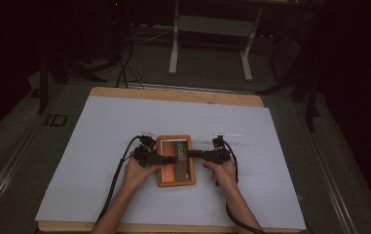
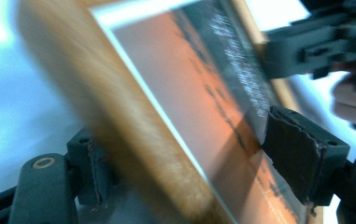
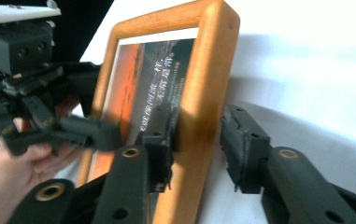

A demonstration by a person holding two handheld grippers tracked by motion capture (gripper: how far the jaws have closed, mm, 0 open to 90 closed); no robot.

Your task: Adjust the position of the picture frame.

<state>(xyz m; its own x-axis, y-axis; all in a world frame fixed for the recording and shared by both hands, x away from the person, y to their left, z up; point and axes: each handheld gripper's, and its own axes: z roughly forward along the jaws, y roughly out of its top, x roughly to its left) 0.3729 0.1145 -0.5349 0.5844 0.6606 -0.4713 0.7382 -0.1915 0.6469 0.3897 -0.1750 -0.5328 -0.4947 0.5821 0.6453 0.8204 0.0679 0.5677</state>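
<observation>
- Lying flat near the front middle of the white sheet (image 1: 124,126) on the desk (image 1: 173,94), the frame (image 1: 176,160) sits between the two claws in the high view — the left claw (image 1: 161,158) reaches over its left edge, the right claw (image 1: 193,155) over its right edge.
- The high view also takes in both hands, left hand (image 1: 137,170) and right hand (image 1: 222,171), the cables trailing back from the claws, and a dim floor with a white stand (image 1: 212,29) beyond the desk; the jaw gaps are too small to read there.
- The left gripper view closes in on the blurred frame (image 2: 133,121): its wooden left rail passes between the jaws of the left claw (image 2: 199,163), which stand spread, one pad beside the rail and the other over the glass, with no clear squeeze.
- The right gripper view gives the sharpest look at the frame (image 3: 199,102): the right claw (image 3: 199,154) straddles the near rail, one pad against its inner side over the picture, the other pad standing just clear of the outer side — not pinching.
- That view also shows the left claw (image 3: 96,133) and the left hand (image 3: 7,172) across the frame.
- The frame is rounded orange-brown wood with a narrow white border, holding an orange and dark picture with lines of pale lettering down a dark band.
</observation>
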